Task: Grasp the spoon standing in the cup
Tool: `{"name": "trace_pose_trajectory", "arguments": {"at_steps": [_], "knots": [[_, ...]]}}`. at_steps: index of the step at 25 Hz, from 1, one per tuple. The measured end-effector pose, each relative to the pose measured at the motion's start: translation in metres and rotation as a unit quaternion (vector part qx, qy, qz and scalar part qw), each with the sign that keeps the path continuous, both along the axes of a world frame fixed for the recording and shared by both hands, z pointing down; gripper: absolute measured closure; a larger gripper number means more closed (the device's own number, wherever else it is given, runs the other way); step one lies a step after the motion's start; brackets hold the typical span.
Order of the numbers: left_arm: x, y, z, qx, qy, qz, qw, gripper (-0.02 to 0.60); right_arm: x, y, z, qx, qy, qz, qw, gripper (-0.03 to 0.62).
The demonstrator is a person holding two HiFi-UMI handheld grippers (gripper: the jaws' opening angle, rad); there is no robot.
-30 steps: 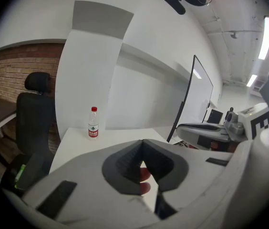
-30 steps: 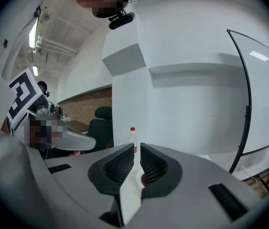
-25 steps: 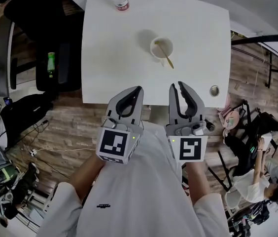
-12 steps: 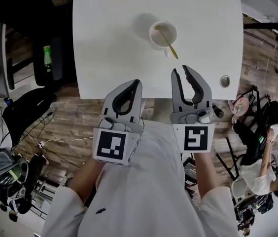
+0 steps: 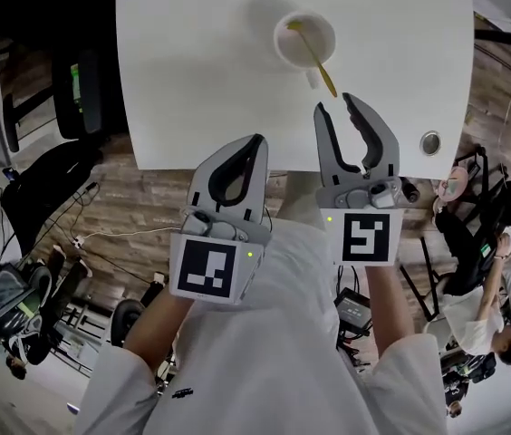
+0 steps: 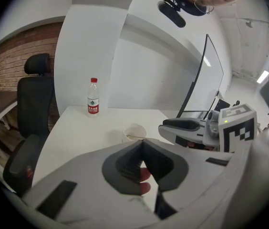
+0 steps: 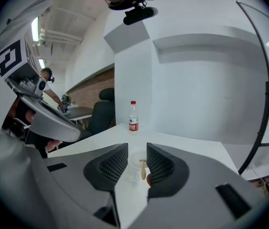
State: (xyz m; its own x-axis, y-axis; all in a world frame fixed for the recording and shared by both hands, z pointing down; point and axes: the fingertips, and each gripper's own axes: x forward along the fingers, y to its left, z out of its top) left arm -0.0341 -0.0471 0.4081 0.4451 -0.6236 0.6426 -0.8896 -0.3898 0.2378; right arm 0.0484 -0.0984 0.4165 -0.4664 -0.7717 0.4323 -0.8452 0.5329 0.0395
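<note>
- The right gripper [image 5: 337, 105] has its jaws standing apart, and they have just been opening. Nothing lies between the pads. In the right gripper view the cup and spoon show through the gap, farther off.
- The left gripper [image 5: 255, 140] has its jaws together with the tips meeting, and it is empty. It hangs at the near table edge, left of the right gripper.
- The spoon [image 5: 314, 59] stands in the cup [image 5: 304, 39] on the white table [image 5: 192, 80], on the far side of the right gripper and slightly left of its line. The free end of the handle is just beyond that gripper's tips and not touching them.
- Its long axis leans from the cup's far-left inside to the near right. The handle overhangs the near-right rim and points toward the right gripper.
- The right hand is clearly the nearer. The left sits off to the near left of the handle end.
- Judgement: the coming move calls for a short advance toward the far side, with the jaws astride the overhanging handle. The gap lies roughly across the handle, so little turning seems needed.
- The spoon is slim and yellowish with a narrow handle. The cup is small, white, round and open, and its contents cannot be told.
- Judgement: a thin handle leaves the pads little margin, and a nudge could tip the cup.
</note>
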Motion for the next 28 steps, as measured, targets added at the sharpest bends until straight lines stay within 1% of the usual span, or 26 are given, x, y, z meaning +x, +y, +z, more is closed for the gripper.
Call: {"name": "trace_pose_trajectory", "arguments": {"at_steps": [3,7,13,17,22,25,26,28], "knots": [[0.001,0.002,0.011,-0.01,-0.002,-0.005,0.9999,0.569,0.003,-0.002,0.014,-0.008,0.004,-0.005,1.0,0.484],[0.005,0.0,0.023,-0.014,-0.003,-0.003,0.9999,0.569,0.005,-0.009,0.031,-0.014,0.008,-0.013,1.0,0.48],[0.009,0.001,0.045,-0.038,-0.01,-0.01,0.9992,0.569,0.004,-0.02,0.055,-0.017,0.013,-0.027,0.999,0.48],[0.009,-0.003,0.051,-0.041,-0.006,-0.014,0.999,0.569,0.005,-0.023,0.069,-0.029,0.018,-0.025,0.999,0.48],[0.004,-0.008,0.056,-0.041,-0.017,-0.015,0.9989,0.569,0.003,-0.029,0.08,-0.036,0.023,-0.022,0.999,0.48],[0.001,-0.009,0.059,-0.042,-0.019,-0.014,0.9988,0.569,0.0,-0.029,0.087,-0.048,0.035,-0.027,0.998,0.48],[0.001,-0.009,0.06,-0.043,-0.02,-0.014,0.9988,0.569,0.0,-0.029,0.089,-0.051,0.04,-0.029,0.998,0.488],[0.002,-0.009,0.061,-0.042,-0.02,-0.014,0.9988,0.569,0.002,-0.029,0.09,-0.05,0.049,-0.026,0.997,0.549]]}}
